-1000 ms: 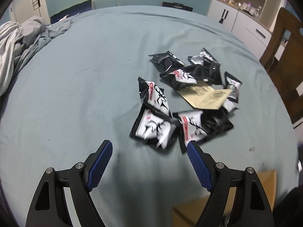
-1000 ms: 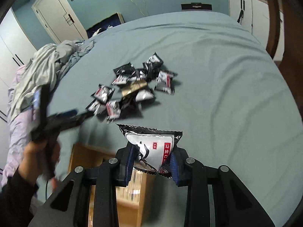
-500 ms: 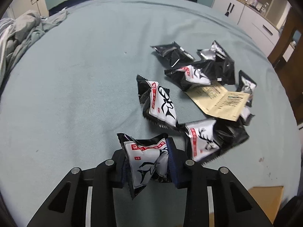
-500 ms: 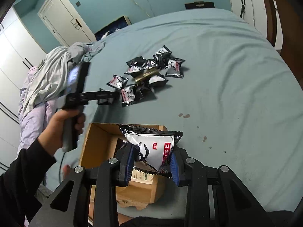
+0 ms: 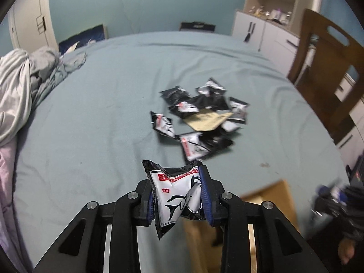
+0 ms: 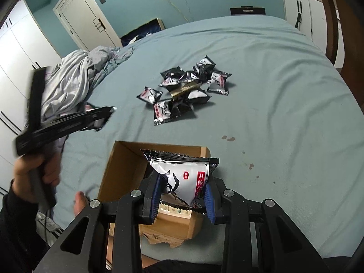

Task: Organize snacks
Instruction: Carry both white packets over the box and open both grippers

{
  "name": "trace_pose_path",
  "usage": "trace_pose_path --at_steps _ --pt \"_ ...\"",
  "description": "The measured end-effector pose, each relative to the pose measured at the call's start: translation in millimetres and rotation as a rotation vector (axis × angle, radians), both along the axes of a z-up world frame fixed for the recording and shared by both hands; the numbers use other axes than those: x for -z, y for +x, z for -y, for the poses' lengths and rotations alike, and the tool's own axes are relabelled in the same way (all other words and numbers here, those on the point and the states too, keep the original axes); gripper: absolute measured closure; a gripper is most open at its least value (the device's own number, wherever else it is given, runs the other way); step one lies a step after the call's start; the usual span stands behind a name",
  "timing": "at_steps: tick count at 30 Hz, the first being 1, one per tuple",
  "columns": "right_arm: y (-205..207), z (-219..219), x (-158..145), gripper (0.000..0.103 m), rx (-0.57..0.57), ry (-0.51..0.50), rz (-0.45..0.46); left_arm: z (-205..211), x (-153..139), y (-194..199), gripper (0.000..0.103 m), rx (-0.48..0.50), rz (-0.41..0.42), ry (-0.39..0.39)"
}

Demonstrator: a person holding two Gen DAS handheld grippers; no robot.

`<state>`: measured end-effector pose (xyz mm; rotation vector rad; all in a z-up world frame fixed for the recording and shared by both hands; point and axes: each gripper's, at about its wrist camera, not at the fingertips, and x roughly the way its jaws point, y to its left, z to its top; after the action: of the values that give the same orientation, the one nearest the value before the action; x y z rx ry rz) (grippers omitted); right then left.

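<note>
Hovering over cardboard box (image 6: 113, 166), R gripper (image 6: 183, 201) is clenched on snack packet (image 6: 184, 175); release is best made w/ packet centred; L gripper (image 5: 178, 201) grips second packet (image 5: 175, 195) nr box.

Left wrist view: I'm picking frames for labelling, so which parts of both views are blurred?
Left wrist view: held packet sharp, pile and box smeared. Right wrist view: held packet and box crisp, left gripper streaked by motion.
</note>
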<state>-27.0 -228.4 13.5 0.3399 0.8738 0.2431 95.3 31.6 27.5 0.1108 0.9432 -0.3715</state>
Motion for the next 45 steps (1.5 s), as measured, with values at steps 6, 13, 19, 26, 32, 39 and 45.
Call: trace_pose_path --at_steps 6,13,19,26,32,39,45 --pt "-0.2 -0.1 -2.3 0.072 0.000 0.000 -0.003 11.0 -6.5 -50.7 0.071 0.081 0.011 -0.026" --pt "-4.1 -0.2 -2.3 0.072 0.000 -0.001 0.005 40.4 12.5 -75.7 0.071 0.171 -0.010 0.028" --pt "-3.5 -3.2 -0.4 0.072 -0.012 -0.019 -0.001 46.6 18.1 -82.2 0.053 0.178 -0.004 0.045" --pt "-1.2 -9.0 -0.5 0.072 -0.039 -0.040 -0.004 19.7 10.4 -69.1 0.024 0.042 0.025 0.011" --pt "-2.2 -13.0 -0.6 0.072 -0.074 -0.028 -0.001 0.8 3.4 -62.0 0.024 -0.073 0.093 0.057" --pt "1.4 -22.6 3.0 0.072 -0.132 -0.032 -0.016 1.9 2.3 -64.0 0.024 -0.067 0.116 0.077" --pt "4.6 -21.4 10.1 0.065 -0.145 0.063 -0.049 5.7 2.5 -65.5 0.024 -0.057 0.123 0.097"
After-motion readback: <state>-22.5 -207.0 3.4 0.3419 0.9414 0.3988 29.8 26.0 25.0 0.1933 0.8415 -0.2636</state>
